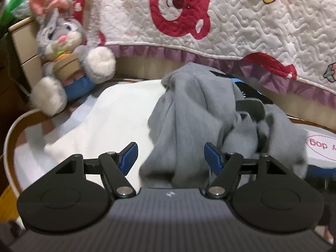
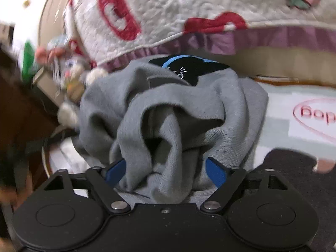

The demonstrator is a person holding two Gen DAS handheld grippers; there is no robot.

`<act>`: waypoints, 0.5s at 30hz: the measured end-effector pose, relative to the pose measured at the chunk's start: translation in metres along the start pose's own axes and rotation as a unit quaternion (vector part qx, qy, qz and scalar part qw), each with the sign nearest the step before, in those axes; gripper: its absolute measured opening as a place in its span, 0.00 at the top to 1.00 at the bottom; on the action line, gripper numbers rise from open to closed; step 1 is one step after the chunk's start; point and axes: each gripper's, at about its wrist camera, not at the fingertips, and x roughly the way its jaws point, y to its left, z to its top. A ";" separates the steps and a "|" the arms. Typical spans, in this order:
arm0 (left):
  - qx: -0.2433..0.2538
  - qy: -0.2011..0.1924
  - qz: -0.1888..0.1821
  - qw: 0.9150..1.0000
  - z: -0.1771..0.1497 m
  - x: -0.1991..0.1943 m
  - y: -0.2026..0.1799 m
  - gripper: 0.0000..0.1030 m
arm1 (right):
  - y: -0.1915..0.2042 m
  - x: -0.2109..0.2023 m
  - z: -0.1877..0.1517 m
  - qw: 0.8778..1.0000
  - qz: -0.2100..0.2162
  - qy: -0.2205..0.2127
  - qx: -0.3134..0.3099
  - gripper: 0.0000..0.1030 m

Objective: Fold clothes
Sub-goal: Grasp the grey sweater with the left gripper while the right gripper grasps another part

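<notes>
A crumpled grey sweater [image 1: 189,113] lies in a heap on a white cloth [image 1: 100,121] over the table. My left gripper [image 1: 170,157] is open, with a fold of the grey sweater hanging between its blue pads [image 1: 129,156]. My right gripper [image 2: 166,172] is open too, pushed into the sweater [image 2: 168,113], whose folds bunch between the blue pads [image 2: 216,173]. The right gripper also shows in the left wrist view [image 1: 257,121], buried in the sweater. A black patch with a blue stripe [image 2: 189,67] shows at the top of the heap.
A grey plush rabbit [image 1: 63,63] sits at the back left by a beige drawer unit [image 1: 23,42]. A quilted white blanket with red bears [image 1: 210,16] hangs behind. A mat with pink lettering [image 2: 310,115] lies to the right. The table's curved rim [image 1: 12,130] is at left.
</notes>
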 end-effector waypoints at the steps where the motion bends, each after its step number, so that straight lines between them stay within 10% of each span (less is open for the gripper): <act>1: 0.001 -0.002 -0.001 1.000 0.003 0.008 -0.003 0.31 | 0.003 0.001 -0.002 1.000 -0.004 0.001 -0.023 0.41; 6: -0.001 0.001 -0.006 1.000 -0.004 0.043 -0.008 0.29 | -0.007 0.011 -0.001 0.998 -0.052 0.017 -0.037 0.39; 9: 0.000 0.019 -0.035 0.999 -0.017 0.053 -0.004 0.72 | -0.021 0.017 -0.008 0.998 -0.054 0.027 0.018 0.22; 15: 0.009 -0.007 -0.034 0.999 -0.018 0.047 -0.004 0.74 | -0.040 0.051 -0.036 0.991 -0.054 0.037 0.117 0.10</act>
